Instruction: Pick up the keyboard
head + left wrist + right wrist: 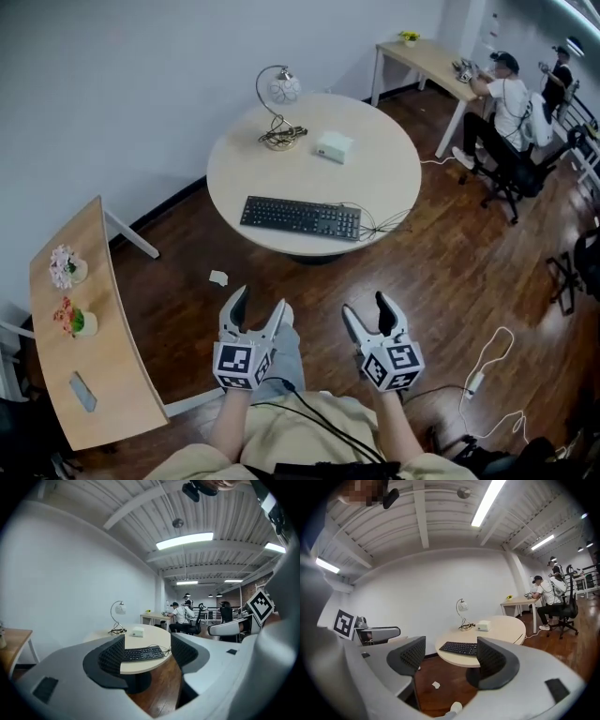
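A black keyboard (300, 218) lies near the front edge of a round beige table (384, 183), its cable bunched at its right end. Both grippers hang over the wood floor, well short of the table. My left gripper (261, 300) has its jaws apart with nothing between them, and so does my right gripper (365, 306). In the left gripper view the keyboard (143, 654) shows far off between the jaws of the left gripper (146, 645). In the right gripper view the keyboard (459, 648) sits beyond the right gripper (451, 645).
A curled lamp (279, 103) and a small white box (335, 145) stand at the table's back. A paper scrap (218, 277) lies on the floor. A side table (108, 319) with flowers is at the left. Two seated people (511, 98) work at the far right.
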`<state>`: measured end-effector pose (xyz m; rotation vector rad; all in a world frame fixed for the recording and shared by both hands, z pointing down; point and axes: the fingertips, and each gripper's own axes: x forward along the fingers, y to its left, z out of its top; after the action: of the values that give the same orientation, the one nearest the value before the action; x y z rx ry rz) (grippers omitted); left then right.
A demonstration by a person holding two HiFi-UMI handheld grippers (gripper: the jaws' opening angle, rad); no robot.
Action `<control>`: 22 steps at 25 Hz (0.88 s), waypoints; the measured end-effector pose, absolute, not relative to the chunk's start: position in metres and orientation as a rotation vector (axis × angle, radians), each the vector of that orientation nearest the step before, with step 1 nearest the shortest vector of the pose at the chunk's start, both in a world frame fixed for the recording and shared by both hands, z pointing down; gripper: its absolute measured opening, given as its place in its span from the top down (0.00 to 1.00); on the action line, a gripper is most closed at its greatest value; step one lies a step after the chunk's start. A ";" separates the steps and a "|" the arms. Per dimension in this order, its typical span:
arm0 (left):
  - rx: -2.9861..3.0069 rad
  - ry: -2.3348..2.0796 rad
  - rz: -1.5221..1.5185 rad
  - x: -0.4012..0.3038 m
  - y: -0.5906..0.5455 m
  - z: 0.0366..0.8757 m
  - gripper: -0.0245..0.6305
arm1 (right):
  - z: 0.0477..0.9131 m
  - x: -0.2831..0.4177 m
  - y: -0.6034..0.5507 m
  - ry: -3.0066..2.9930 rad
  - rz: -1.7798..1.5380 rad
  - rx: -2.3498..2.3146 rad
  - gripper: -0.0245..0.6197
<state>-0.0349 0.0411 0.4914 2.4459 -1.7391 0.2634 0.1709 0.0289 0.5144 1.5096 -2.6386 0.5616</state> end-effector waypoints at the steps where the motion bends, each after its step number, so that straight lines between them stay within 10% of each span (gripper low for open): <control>1: 2.451 -1.717 0.268 -0.040 0.017 0.498 0.52 | 0.519 0.165 0.007 -2.623 0.563 1.507 0.41; 15: 2.176 -1.337 0.553 -0.167 -0.279 0.686 0.47 | 0.681 0.131 -0.257 -2.272 0.943 1.401 0.41; 18: 2.074 -1.159 0.664 -0.183 -0.302 0.733 0.27 | 0.715 0.156 -0.280 -2.219 1.042 1.331 0.43; 22: 1.951 -1.007 0.742 -0.200 -0.315 0.773 0.26 | 0.762 0.187 -0.292 -2.087 1.163 1.191 0.45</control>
<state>-0.2004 -0.3155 0.7733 1.9506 -1.0068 0.7422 0.1869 -0.2919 0.7624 1.1915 -2.0870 1.1626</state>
